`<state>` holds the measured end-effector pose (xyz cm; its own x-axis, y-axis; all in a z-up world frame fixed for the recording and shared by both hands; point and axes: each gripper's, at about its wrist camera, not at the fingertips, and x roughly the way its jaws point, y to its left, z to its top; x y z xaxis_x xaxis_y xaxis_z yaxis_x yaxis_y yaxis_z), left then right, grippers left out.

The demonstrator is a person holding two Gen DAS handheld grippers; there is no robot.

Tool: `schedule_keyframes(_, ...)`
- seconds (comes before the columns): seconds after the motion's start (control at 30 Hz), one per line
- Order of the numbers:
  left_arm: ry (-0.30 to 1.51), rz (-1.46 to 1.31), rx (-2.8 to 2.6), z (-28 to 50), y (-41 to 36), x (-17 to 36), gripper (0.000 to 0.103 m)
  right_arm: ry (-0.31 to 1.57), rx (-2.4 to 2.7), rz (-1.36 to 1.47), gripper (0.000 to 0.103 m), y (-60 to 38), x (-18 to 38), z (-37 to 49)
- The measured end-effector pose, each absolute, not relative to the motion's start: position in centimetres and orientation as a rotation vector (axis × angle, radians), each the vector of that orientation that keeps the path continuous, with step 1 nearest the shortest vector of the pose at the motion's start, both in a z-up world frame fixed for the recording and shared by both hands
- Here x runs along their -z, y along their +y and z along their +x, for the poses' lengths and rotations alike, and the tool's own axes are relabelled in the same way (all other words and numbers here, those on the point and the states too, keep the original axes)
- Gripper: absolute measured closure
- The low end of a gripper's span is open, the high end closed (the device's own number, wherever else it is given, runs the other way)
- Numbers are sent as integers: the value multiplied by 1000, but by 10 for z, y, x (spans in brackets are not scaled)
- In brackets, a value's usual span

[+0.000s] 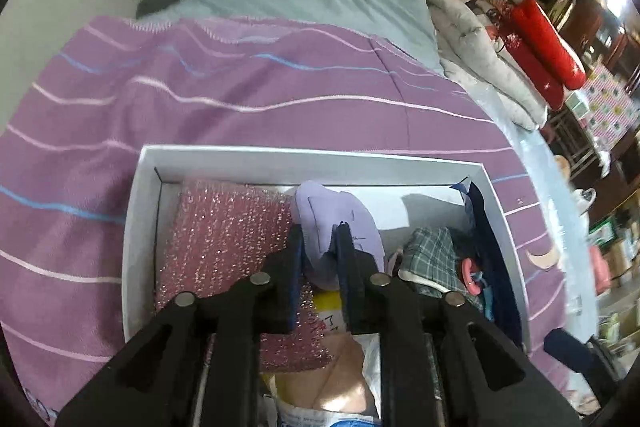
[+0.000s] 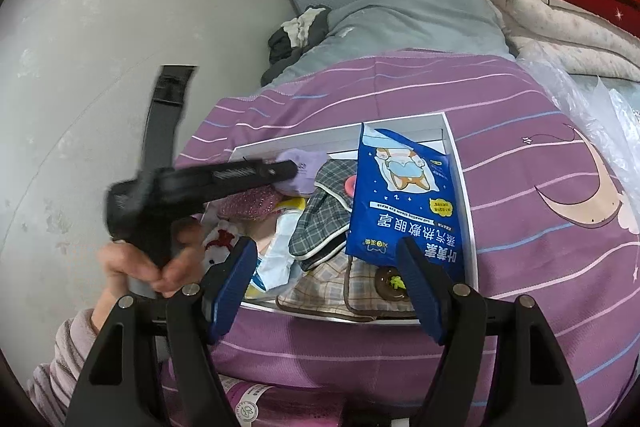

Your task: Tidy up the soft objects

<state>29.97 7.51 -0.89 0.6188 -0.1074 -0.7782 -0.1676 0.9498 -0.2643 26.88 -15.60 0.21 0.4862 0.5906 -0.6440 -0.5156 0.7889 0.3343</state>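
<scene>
The left claw [image 1: 320,231] has the lilac soft piece [image 1: 340,215] between its nearly closed jaws, over the white box [image 1: 136,227] that lies on the striped purple bed cover [image 1: 240,83]. From the pictures I cannot be sure the pads press firmly on it. The piece sits mid-box toward the far wall, between the pink glittery pad [image 1: 224,227] on the left and the plaid pouch [image 1: 432,251] on the right.

To place it well, I judge the piece should come down into the bare gap by the far wall, not on the pad, and be let go only once it rests. Its long axis seems to run from the near claw toward the box's far left corner, rounded end pointing away.

The right claw [image 2: 332,279] stands wide apart, empty, at the box's near edge, below the blue eye-mask packet [image 2: 404,195].
</scene>
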Motion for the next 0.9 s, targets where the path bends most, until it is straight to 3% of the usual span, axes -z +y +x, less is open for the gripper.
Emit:
schedule_keyframes(0.03,898,-321,-43,298,73,7,79,823,-673,101,31,-156,-2,269)
schedule_keyframes(0.07,895,-312,-54,296,71,5,69,824,-670,102,31,-157,-2,269)
schedule_keyframes(0.1,898,-300,-46,293,68,2,52,825,-663,101,31,-157,-2,270)
schedule_keyframes(0.17,883,-295,-15,287,65,-3,36,825,-653,93,31,-157,-2,269)
schedule_keyframes(0.57,769,-200,-114,231,47,-44,35,811,-614,20,28,-164,-12,249)
schedule_keyframes(0.9,719,-220,-89,188,40,-87,35,710,-622,-12,23,-177,-58,216)
